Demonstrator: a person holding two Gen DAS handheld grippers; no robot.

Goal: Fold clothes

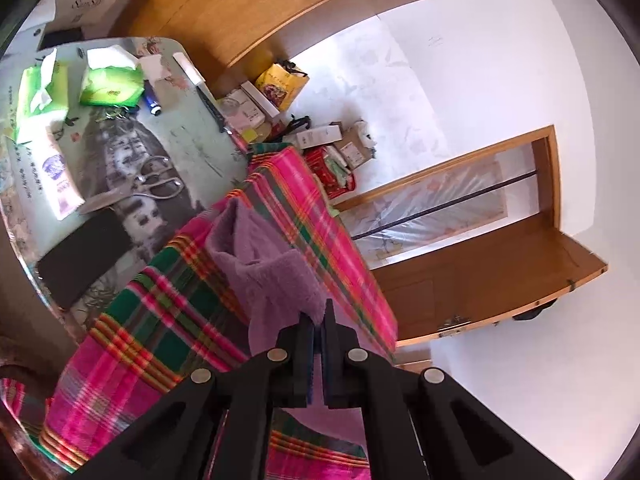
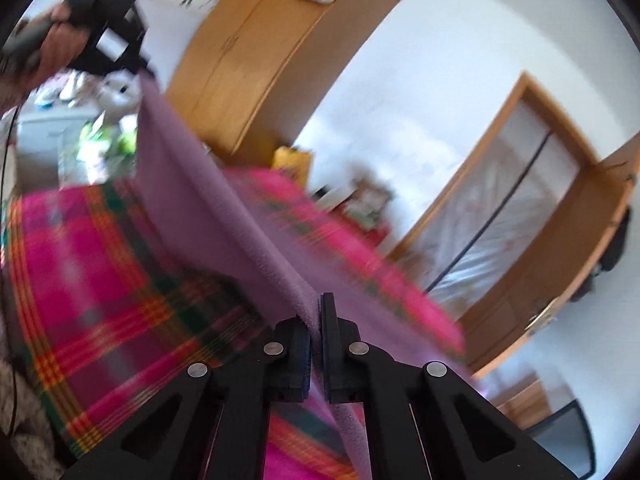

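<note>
We have both grippers, left gripper (image 1: 319,322) and right gripper (image 2: 316,318), clenched on 2 edges of the purple towel (image 2: 192,196), stretched between our jaws above the plaid cloth (image 1: 168,308), likely to straighten it for folding.

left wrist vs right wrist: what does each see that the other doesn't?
Left wrist only: glass tabletop with scissors, green tissue packs, a black phone.

Right wrist only: the person's hand holding the left gripper, purple fabric stretched between the two grippers.

Both: purple garment pinched in closed jaws, plaid cloth, wooden door.
</note>
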